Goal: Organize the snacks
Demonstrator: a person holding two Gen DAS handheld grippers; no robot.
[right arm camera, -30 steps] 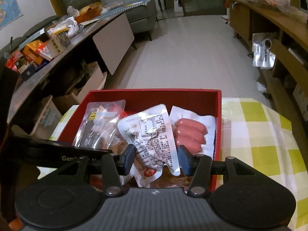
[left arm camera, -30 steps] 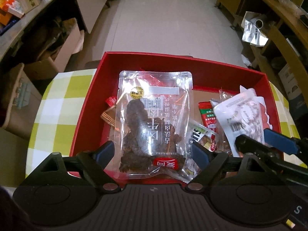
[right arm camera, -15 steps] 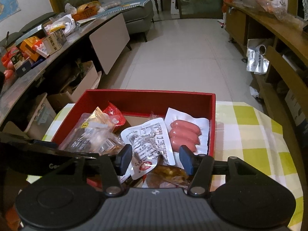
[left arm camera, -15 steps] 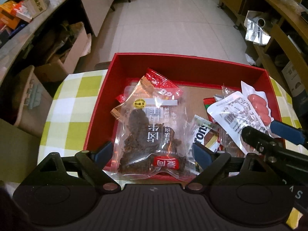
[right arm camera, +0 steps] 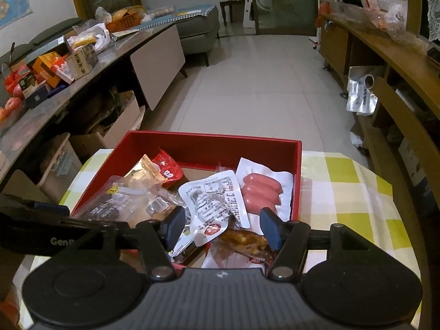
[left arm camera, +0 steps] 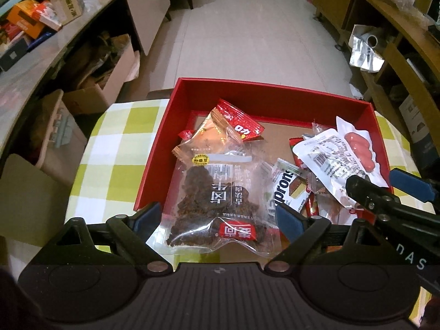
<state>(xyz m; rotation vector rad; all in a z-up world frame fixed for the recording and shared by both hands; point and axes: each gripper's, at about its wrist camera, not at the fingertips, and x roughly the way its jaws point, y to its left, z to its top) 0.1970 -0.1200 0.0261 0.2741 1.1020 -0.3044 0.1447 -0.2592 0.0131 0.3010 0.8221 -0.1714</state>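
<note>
A red box (left arm camera: 275, 93) on the checked table holds several snack packs. A clear bag of dark jerky (left arm camera: 217, 198) lies at its near left, its lower end over the near wall. My left gripper (left arm camera: 217, 217) hangs over the bag, jaws wide on either side, pads off it. A white printed pouch (right arm camera: 214, 192) and a sausage pack (right arm camera: 261, 189) lie at the right. My right gripper (right arm camera: 223, 224) is opening above the pouch and a brown pack (right arm camera: 244, 240), not pressing on either. It also shows at the right in the left wrist view (left arm camera: 371, 181).
A red sachet (left arm camera: 242, 123), a gold pack (left arm camera: 214, 137) and a wafer pack (left arm camera: 288, 189) also lie in the box. The green-and-white cloth (right arm camera: 343, 192) runs right of it. Cardboard boxes (left arm camera: 90, 88) and a cluttered counter stand left, wooden shelves (right arm camera: 385, 63) right.
Both grippers have drawn back and upward from the box with jaws widening. The jerky bag and the white pouch stay in the box. The red sachet and gold pack have come into view.
</note>
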